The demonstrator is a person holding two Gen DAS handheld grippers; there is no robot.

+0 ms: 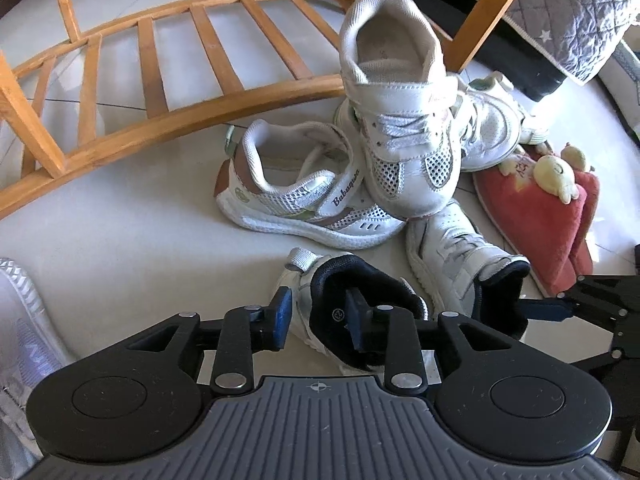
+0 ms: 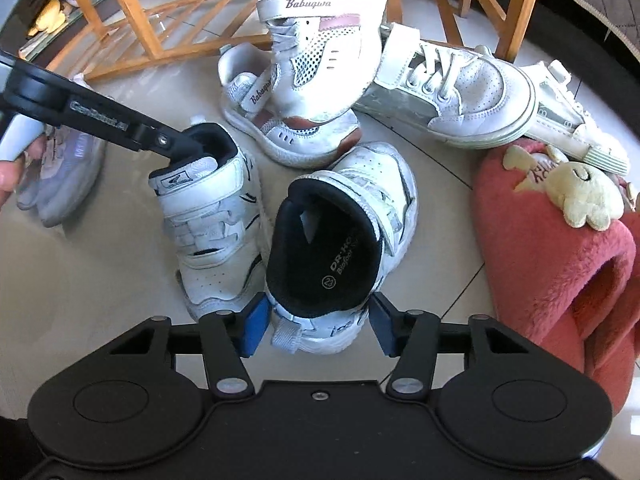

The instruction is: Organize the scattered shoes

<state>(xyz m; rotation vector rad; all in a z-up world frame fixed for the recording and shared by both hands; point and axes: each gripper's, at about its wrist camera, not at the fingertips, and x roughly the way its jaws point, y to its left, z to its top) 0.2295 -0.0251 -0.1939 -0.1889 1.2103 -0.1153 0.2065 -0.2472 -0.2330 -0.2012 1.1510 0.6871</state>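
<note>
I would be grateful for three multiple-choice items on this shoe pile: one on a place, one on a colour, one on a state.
1. Where does the tilted Babuqura sneaker rest?
A. on the other Babuqura sneaker
B. on the wooden rack
C. inside the slipper

2. What colour is the plush slipper?
A. blue
B. pinkish red
C. green

3. How do the left gripper fingers stand at the black-lined high-top?
A. both clear of it
B. both inside it
C. one inside the collar, one outside the heel

Answers: 1 A, its toe leans on the lower sneaker; 2 B, red fleece with a cream toy on top; 3 C, the heel wall sits between the fingers.
</note>
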